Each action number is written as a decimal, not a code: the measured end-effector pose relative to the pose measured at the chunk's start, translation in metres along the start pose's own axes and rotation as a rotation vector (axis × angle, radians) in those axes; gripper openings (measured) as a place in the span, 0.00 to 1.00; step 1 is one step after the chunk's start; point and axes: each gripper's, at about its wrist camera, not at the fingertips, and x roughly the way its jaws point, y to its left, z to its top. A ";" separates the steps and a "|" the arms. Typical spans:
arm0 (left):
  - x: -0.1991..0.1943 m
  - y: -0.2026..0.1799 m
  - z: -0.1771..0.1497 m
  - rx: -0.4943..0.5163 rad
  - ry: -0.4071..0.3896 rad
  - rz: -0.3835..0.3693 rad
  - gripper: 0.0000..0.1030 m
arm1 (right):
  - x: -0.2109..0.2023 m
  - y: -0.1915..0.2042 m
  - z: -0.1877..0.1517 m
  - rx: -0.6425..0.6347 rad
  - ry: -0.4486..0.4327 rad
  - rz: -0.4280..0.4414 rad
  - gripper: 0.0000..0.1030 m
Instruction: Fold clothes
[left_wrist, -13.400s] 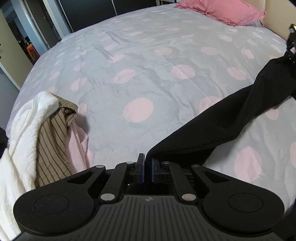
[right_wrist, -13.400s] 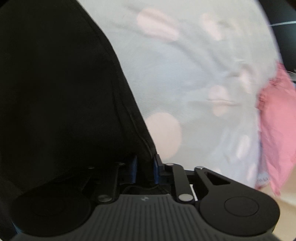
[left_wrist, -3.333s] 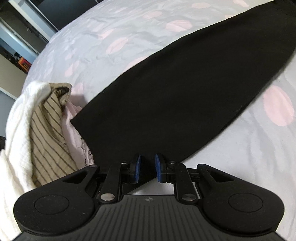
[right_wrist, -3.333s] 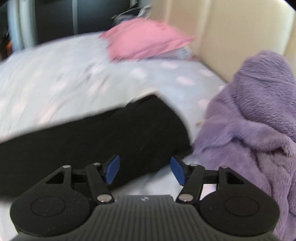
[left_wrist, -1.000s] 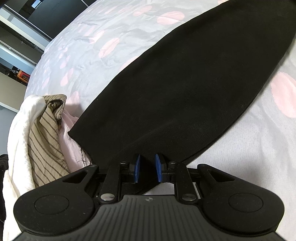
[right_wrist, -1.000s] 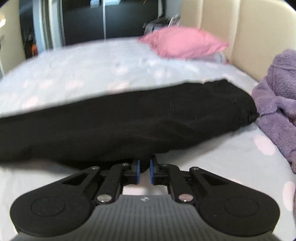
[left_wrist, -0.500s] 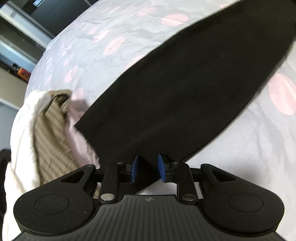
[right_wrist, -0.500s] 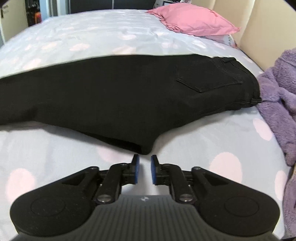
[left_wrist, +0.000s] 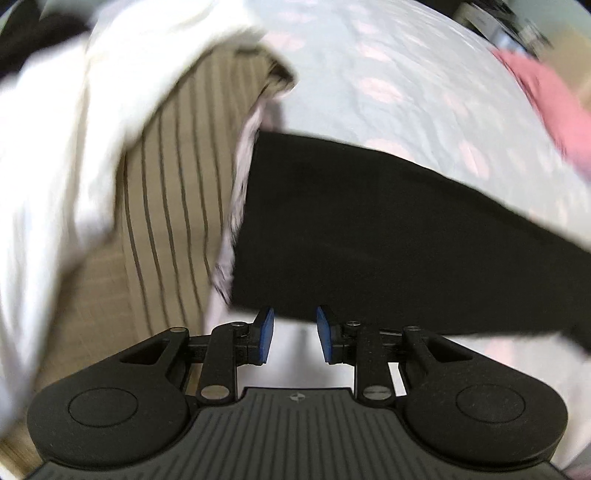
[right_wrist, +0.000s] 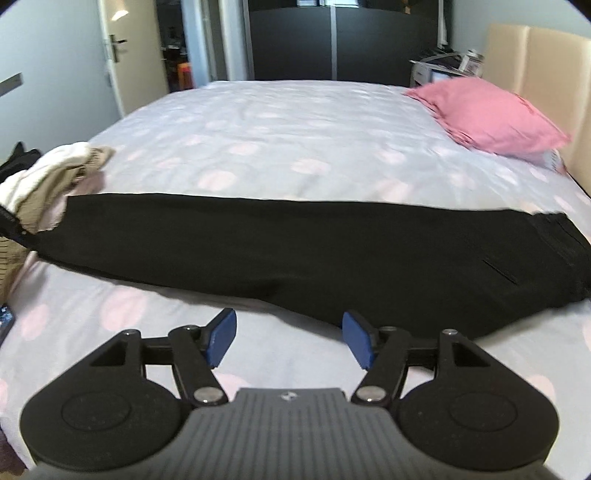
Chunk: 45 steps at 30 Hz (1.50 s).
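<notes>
Black trousers (right_wrist: 295, 240) lie flat across the spotted bed, folded leg on leg, waist at the right and hem at the left. In the left wrist view the hem end (left_wrist: 369, 236) lies just ahead of my left gripper (left_wrist: 293, 334), which is open and empty, its blue pads short of the cloth edge. My right gripper (right_wrist: 288, 338) is open wide and empty, just in front of the trousers' near edge at mid-length.
A pile of clothes, white (left_wrist: 74, 122) and beige striped (left_wrist: 173, 206), sits at the hem end; it also shows in the right wrist view (right_wrist: 48, 177). A pink pillow (right_wrist: 487, 118) lies by the headboard. The bedspread (right_wrist: 295, 125) stretches beyond the trousers.
Both grippers have let go of the trousers and opened. The left one swung towards the clothes pile; the right one pulled back and up from the near edge.
</notes>
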 end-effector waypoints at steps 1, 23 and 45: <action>0.004 0.004 -0.001 -0.052 0.017 -0.014 0.23 | -0.001 0.003 0.000 -0.005 -0.002 0.009 0.65; 0.049 0.017 0.026 -0.416 -0.040 -0.038 0.44 | 0.030 0.002 0.007 -0.009 0.064 -0.026 0.74; -0.037 -0.210 -0.005 0.487 -0.477 -0.112 0.09 | 0.013 -0.029 0.052 -0.008 0.136 0.036 0.74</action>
